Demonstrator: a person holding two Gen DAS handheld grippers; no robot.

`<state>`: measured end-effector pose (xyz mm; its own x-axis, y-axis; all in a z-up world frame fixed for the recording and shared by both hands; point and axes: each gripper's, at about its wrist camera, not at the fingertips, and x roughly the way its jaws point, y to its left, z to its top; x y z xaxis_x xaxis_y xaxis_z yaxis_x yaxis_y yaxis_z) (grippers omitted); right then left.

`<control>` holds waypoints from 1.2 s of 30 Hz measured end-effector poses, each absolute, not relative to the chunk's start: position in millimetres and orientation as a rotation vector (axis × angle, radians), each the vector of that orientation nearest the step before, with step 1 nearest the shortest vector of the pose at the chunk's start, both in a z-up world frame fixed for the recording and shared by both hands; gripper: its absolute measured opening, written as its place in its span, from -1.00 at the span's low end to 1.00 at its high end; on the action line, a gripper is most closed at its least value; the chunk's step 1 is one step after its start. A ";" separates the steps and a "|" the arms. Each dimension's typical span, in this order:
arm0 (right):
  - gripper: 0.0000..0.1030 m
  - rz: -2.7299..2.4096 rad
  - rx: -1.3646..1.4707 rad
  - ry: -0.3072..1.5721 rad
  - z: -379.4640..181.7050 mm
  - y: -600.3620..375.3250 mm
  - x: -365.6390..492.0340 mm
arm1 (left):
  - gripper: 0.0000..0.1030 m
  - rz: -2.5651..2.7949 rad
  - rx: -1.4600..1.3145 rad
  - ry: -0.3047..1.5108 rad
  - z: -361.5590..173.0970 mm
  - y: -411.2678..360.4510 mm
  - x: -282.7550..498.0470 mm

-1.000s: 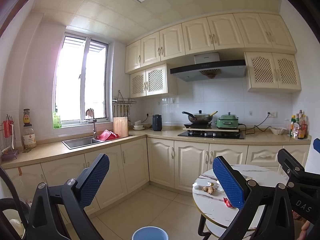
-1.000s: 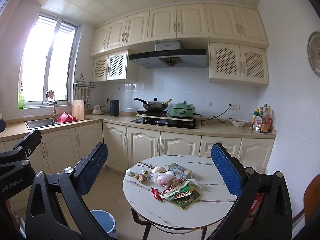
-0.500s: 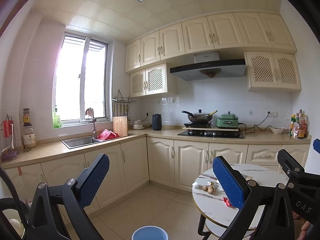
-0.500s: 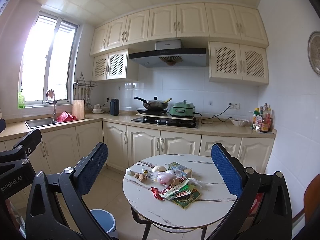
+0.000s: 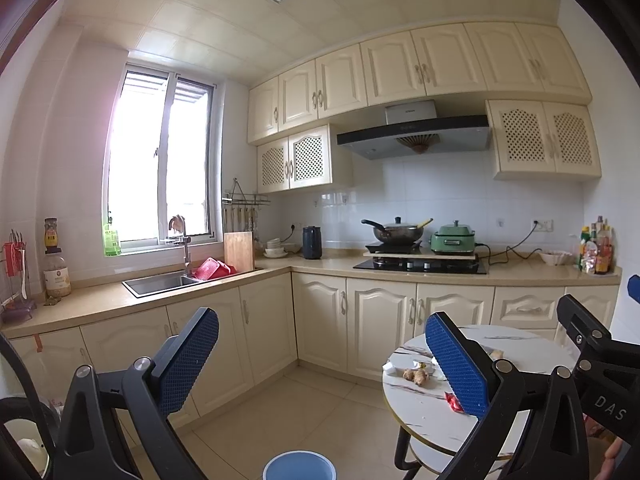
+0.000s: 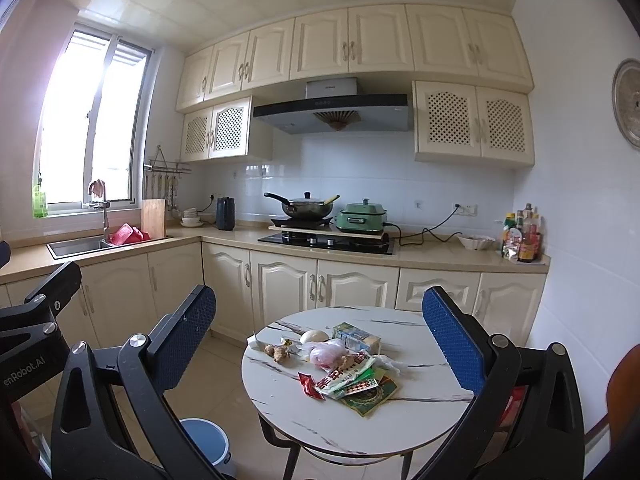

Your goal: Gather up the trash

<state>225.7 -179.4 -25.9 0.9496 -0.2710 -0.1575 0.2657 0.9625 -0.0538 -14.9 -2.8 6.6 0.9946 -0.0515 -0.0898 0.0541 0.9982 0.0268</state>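
A heap of trash lies on the round marble table (image 6: 420, 408): green snack wrappers (image 6: 352, 380), a small red wrapper (image 6: 309, 385), a pink plastic bag (image 6: 326, 354), a green-and-white carton (image 6: 356, 334) and ginger pieces (image 6: 279, 353). My right gripper (image 6: 320, 342) is open, well short of the table, with nothing between its fingers. My left gripper (image 5: 320, 364) is open too, aimed at the kitchen floor; the table (image 5: 424, 416) shows at its right, partly hidden by the right finger. A blue bin (image 6: 208, 446) stands on the floor left of the table, also the blue bin (image 5: 299, 466).
Cream cabinets and a counter run along the back with a sink (image 5: 160, 282), a hob with a wok (image 5: 396, 232) and a green cooker (image 6: 360, 216). Bottles (image 6: 522, 238) crowd the counter's right end. A wooden chair (image 6: 624, 392) is at right. The tiled floor (image 5: 280, 412) lies between cabinets and table.
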 end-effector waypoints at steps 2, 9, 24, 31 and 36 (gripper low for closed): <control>1.00 -0.274 -0.031 0.164 -25.8 -180.1 225.3 | 0.99 -0.054 0.028 0.090 6.2 -2.2 -14.7; 1.00 -0.275 -0.029 0.167 -25.1 -181.5 226.5 | 0.99 -0.053 0.031 0.094 4.5 -2.2 -12.8; 1.00 -0.300 0.017 0.198 -39.9 -218.8 236.9 | 0.99 -0.055 0.068 0.098 -7.5 -25.2 14.1; 1.00 -0.396 0.089 0.288 -75.6 -275.0 254.6 | 0.99 -0.060 0.079 0.181 -34.4 -43.8 70.5; 1.00 -0.474 0.146 0.401 -114.0 -323.4 274.3 | 0.99 -0.110 0.089 0.323 -61.1 -60.6 130.7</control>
<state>274.3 -323.4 -114.0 0.8137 -0.4139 -0.4081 0.4704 0.8814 0.0440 130.7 -60.6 -61.1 0.9423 -0.0934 -0.3214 0.1218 0.9901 0.0694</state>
